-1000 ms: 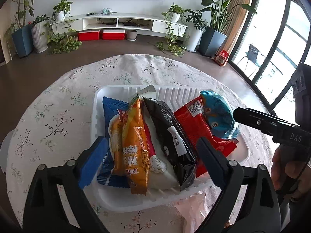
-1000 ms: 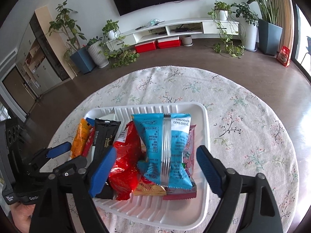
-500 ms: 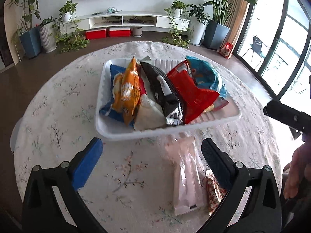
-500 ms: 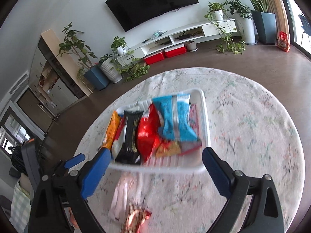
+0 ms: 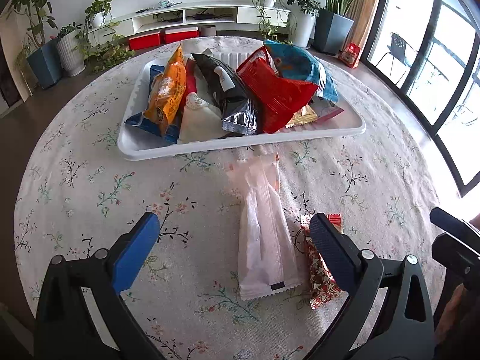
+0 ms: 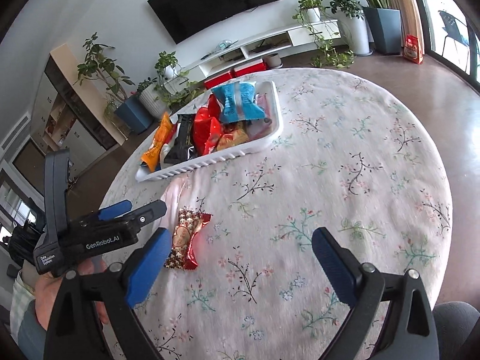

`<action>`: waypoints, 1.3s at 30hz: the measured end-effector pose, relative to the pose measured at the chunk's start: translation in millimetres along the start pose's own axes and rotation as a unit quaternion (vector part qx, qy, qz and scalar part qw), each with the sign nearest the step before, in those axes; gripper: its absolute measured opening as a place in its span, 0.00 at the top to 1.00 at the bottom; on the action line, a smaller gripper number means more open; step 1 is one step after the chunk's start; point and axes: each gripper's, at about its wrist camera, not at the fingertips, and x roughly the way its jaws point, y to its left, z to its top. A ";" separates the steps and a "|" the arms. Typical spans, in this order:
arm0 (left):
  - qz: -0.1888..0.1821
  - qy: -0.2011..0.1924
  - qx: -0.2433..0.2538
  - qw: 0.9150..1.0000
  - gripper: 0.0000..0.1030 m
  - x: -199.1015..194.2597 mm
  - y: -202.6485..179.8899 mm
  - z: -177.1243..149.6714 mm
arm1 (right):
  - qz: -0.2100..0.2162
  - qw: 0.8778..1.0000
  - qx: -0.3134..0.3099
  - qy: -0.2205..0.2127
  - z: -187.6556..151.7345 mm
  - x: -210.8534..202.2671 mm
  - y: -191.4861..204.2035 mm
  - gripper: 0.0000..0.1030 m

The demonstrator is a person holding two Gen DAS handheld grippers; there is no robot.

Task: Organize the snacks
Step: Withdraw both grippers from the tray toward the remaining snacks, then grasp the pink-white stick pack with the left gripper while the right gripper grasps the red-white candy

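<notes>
A white tray (image 5: 300, 138) (image 6: 240, 153) holds an orange packet (image 5: 169, 90), a black one (image 5: 231, 96), a red one (image 5: 276, 93) and a blue one (image 5: 300, 66), leaning on each other. In front of the tray a pale pink packet (image 5: 264, 240) (image 6: 174, 192) lies flat on the cloth, with a red-and-gold wrapped snack (image 5: 321, 282) (image 6: 186, 240) beside it. My left gripper (image 5: 234, 222) (image 6: 144, 205) hovers over the pink packet, its jaws closing but wide, the pads clear of it. My right gripper (image 6: 242, 235) is open over bare cloth, right of the red-and-gold snack.
The round table wears a floral cloth (image 5: 90, 180) (image 6: 360, 150), bare to the left and right of the tray. A person's hand (image 6: 60, 294) grips the left tool. Potted plants, a low TV cabinet and tall windows lie beyond the table.
Both grippers have pulled back from over the tray toward the near side of the table. The pink packet and the red-and-gold snack have come into view below them.
</notes>
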 end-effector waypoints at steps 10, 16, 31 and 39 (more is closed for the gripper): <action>0.013 0.025 0.005 1.000 0.34 16.4 -1.1 0.8 | 0.004 1.000 -0.009 0.005 -5.2 3.0 4.6 0.08; 0.021 0.037 0.018 0.999 0.34 27.1 -2.7 5.3 | -0.003 1.000 -0.025 0.007 -8.2 4.5 12.2 0.09; -0.013 0.037 0.050 0.998 0.70 32.7 -11.8 15.0 | -0.018 0.999 -0.039 0.014 -10.7 7.4 20.7 0.12; -0.027 0.027 0.042 0.998 0.74 23.3 3.3 9.1 | -0.024 0.998 -0.044 0.025 -9.9 14.7 25.3 0.12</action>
